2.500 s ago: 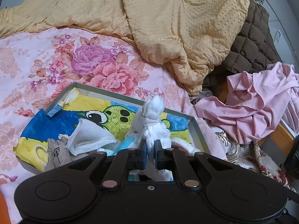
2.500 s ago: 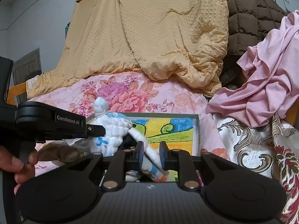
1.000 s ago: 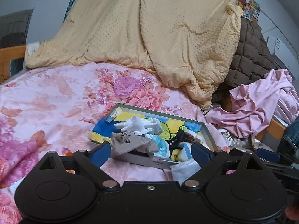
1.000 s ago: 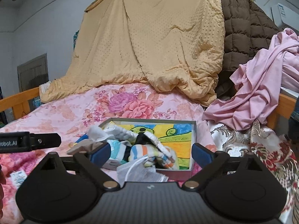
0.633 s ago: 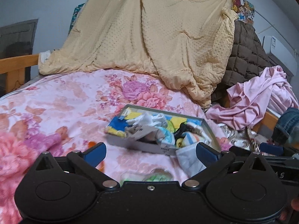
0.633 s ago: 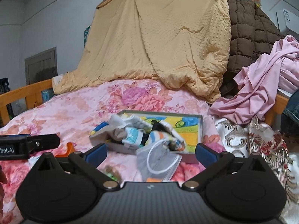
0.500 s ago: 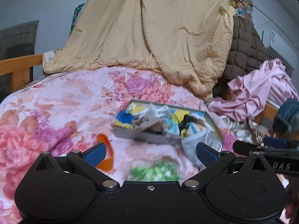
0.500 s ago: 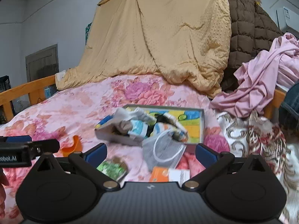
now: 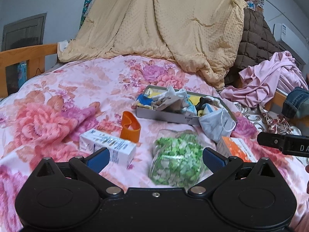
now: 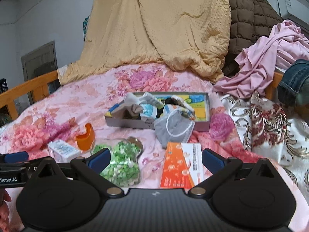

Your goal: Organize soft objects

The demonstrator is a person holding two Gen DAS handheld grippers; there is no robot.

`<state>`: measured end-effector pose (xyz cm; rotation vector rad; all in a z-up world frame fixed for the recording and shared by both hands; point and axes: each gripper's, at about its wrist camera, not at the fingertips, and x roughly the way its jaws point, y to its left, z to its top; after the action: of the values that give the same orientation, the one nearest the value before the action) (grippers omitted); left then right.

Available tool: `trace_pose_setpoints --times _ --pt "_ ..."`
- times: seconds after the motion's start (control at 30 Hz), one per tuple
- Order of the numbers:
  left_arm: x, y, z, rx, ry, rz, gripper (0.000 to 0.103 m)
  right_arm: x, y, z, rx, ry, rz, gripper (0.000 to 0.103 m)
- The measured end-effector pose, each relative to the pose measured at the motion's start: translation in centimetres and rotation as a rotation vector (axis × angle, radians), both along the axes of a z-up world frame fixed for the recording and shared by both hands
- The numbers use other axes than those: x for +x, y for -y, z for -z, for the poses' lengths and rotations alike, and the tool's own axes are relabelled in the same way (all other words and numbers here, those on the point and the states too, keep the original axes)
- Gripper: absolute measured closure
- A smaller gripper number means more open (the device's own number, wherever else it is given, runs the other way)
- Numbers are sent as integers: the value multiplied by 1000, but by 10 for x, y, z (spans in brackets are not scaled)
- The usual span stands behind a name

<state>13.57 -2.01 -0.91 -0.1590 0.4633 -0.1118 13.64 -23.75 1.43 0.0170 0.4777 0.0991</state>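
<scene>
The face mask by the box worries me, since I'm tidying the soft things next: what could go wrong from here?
1. The face mask leans against the box wall with its ear loops hanging loose; a loop could snag as it's lifted.
2. The box is heaped with socks above its rim, so adding the mask may tip some out.
3. The jar of green pieces lies close in front of the open left gripper and might get knocked.

Both wrist views face the tray (image 9: 166,116) – low, near
</scene>
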Motion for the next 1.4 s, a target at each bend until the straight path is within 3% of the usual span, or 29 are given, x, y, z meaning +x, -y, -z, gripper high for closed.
trace_pose_setpoints --times 0.7,1.4 --pt "-24 -6 19 15 -58 -9 1 -5 -17 18 -101 -140 23 0" --pt "-24 -7 24 33 -81 -30 1 -2 -22 20 -107 -162 -25 0"
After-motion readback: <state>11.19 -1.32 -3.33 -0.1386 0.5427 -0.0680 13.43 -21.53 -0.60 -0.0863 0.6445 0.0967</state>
